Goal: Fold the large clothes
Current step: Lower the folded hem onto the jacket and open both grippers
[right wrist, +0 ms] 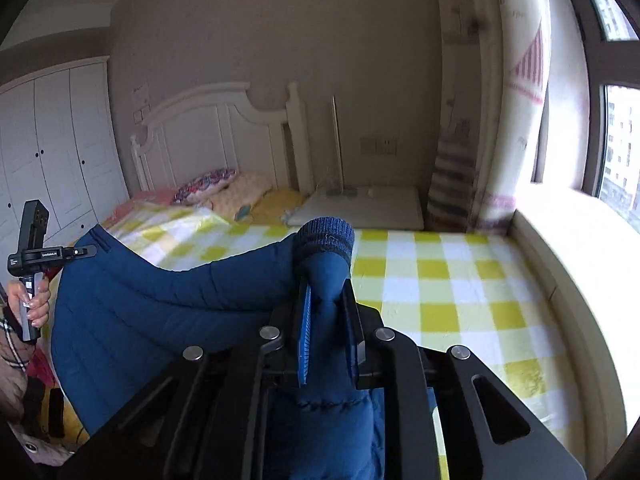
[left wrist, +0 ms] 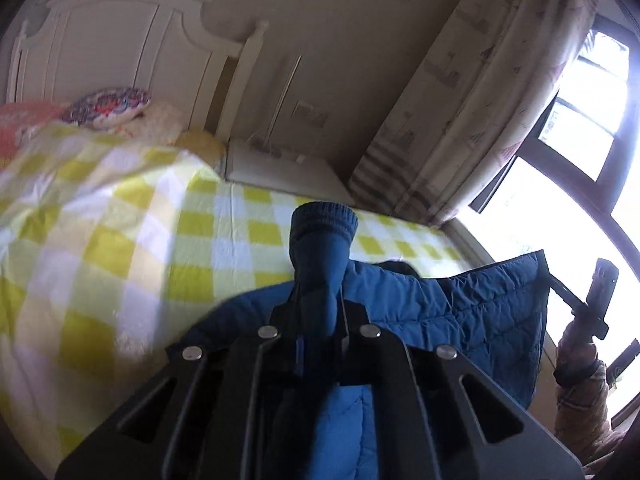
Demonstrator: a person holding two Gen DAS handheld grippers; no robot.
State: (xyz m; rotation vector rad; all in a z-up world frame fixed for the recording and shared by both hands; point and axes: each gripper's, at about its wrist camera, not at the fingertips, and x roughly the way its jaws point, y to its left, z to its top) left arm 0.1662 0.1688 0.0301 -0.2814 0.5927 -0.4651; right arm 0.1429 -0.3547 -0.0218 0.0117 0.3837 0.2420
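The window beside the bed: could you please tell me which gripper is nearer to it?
Right. The right gripper, clamping one blue jacket sleeve, is on the bed's window side; the left gripper clamps the other sleeve toward the wardrobe.

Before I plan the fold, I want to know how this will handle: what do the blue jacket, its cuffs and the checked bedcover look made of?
The blue jacket looks like padded, quilted synthetic shell with a matte finish: stitched channels, soft puffy creases. Its cuff looks rib-knit, likely stretchy: fine vertical ribs, darker edge. The checked bedcover looks like soft woven or fleecy cloth; too blurred to tell which.
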